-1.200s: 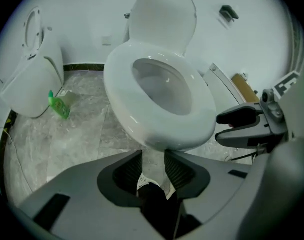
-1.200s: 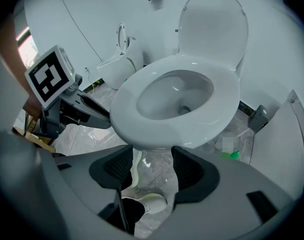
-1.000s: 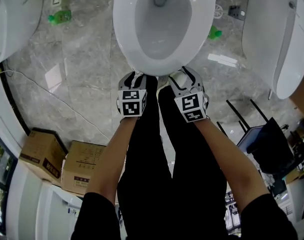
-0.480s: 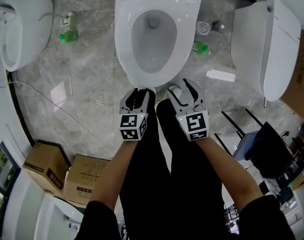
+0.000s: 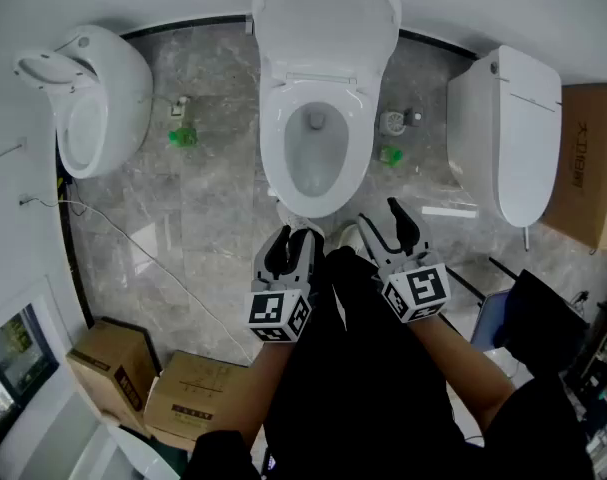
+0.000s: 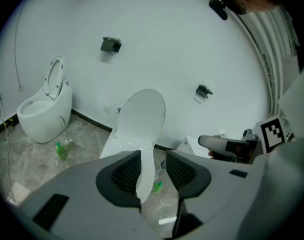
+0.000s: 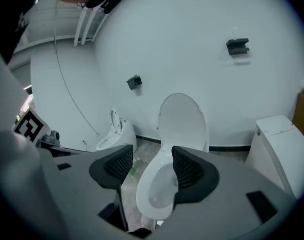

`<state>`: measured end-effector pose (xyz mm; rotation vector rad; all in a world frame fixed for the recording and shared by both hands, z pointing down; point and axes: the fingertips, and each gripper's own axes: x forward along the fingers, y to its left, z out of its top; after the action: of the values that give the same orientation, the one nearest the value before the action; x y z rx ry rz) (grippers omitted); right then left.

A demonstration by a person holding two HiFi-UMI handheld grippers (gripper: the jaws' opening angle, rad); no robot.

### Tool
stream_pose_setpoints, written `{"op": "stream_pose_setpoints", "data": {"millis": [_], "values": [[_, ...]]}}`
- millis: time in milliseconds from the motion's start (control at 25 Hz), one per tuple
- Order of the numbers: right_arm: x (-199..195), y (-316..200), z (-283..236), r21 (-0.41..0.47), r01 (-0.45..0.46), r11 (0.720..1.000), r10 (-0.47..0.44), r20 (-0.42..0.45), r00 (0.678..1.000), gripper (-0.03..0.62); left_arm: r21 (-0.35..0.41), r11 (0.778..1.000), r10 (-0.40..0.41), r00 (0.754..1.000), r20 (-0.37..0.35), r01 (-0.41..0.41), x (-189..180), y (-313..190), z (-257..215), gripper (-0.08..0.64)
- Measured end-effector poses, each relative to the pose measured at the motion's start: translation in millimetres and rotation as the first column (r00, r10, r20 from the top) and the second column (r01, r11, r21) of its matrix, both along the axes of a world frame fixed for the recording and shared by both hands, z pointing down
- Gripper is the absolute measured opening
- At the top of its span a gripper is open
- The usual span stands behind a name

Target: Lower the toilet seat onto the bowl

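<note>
Site: three white toilets stand on a grey marble floor; the task concerns the middle toilet.
Lid: the lid stands upright against the wall and shows as a plain oval in both gripper views.
Seat: a white ring, taken to be the toilet seat, appears to lie flat around the bowl opening. No ring shows raised in front of the lid. Seat and bowl rim cannot be told apart with certainty.
Left gripper: the left gripper has its jaws spread with nothing between them. It is held by the person's legs, apart from the toilet.
Right gripper: the right gripper has its jaws spread and is empty. It is short of the bowl's front and not touching.
Progress: judged complete if the ring is the seat; neither tool is in contact with the toilet.
Outstanding: confirm the seat sits flush. If it is up with the lid, the whole lowering remains.
Surroundings: green bottle beside the base; cardboard boxes at lower left.
</note>
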<state>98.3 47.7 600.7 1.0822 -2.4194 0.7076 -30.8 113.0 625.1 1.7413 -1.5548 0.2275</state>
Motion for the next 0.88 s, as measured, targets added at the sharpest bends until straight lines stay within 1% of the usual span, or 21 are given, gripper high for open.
{"op": "stream_pose_setpoints", "data": {"millis": [40, 120, 200, 280, 360, 400, 440, 600, 680, 760, 880], "values": [[0, -1, -16, 0.01, -0.002, 1.0, 0.001, 0.009, 1.0, 0.266, 0.027, 1.0, -0.016, 1.0, -0.003, 0.017, -2, -2, -18, 0.15], [1, -1, -44, 0.021, 0.007, 1.0, -0.007, 0.018, 1.0, 0.265, 0.05, 0.997, -0.051, 0.999, -0.015, 0.052, -4, -1, -48, 0.12], [5, 0, -73, 0.031, 0.017, 0.999, -0.018, 0.031, 0.999, 0.247, 0.079, 0.995, -0.064, 0.997, -0.038, 0.067, 0, 0, -79, 0.089], [9, -1, -107, 0.063, 0.023, 0.998, -0.026, 0.051, 0.998, 0.202, 0.143, 0.989, -0.036, 0.998, -0.055, 0.044, 7, 0, -117, 0.05], [10, -5, -141, 0.109, 0.02, 0.994, -0.028, 0.078, 0.997, 0.141, 0.219, 0.976, 0.02, 0.998, -0.059, -0.007, 11, -4, -154, 0.025], [10, -7, -156, 0.127, 0.016, 0.992, -0.028, 0.09, 0.996, 0.103, 0.247, 0.968, 0.044, 0.998, -0.05, -0.03, 12, -6, -170, 0.021], [10, -8, -169, 0.137, 0.011, 0.991, -0.025, 0.102, 0.994, 0.087, 0.263, 0.964, 0.057, 0.998, -0.034, -0.047, 12, -8, -184, 0.017], [23, -3, -213, 0.165, 0.007, 0.986, -0.028, 0.128, 0.991, 0.071, 0.293, 0.954, 0.052, 0.997, 0.049, -0.064, 19, -11, -234, 0.017], [29, -1, -236, 0.206, 0.021, 0.978, -0.048, 0.128, 0.991, 0.057, 0.337, 0.938, 0.05, 0.995, 0.082, -0.075, 23, -15, -259, 0.017], [29, -1, -259, 0.252, 0.028, 0.967, -0.06, 0.121, 0.991, 0.053, 0.376, 0.923, 0.045, 0.994, 0.1, -0.08, 23, -18, -281, 0.017], [23, -8, -290, 0.306, 0.005, 0.952, -0.042, 0.116, 0.992, 0.052, 0.416, 0.906, 0.023, 0.991, 0.134, -0.077, 14, -25, -302, 0.017]]}}
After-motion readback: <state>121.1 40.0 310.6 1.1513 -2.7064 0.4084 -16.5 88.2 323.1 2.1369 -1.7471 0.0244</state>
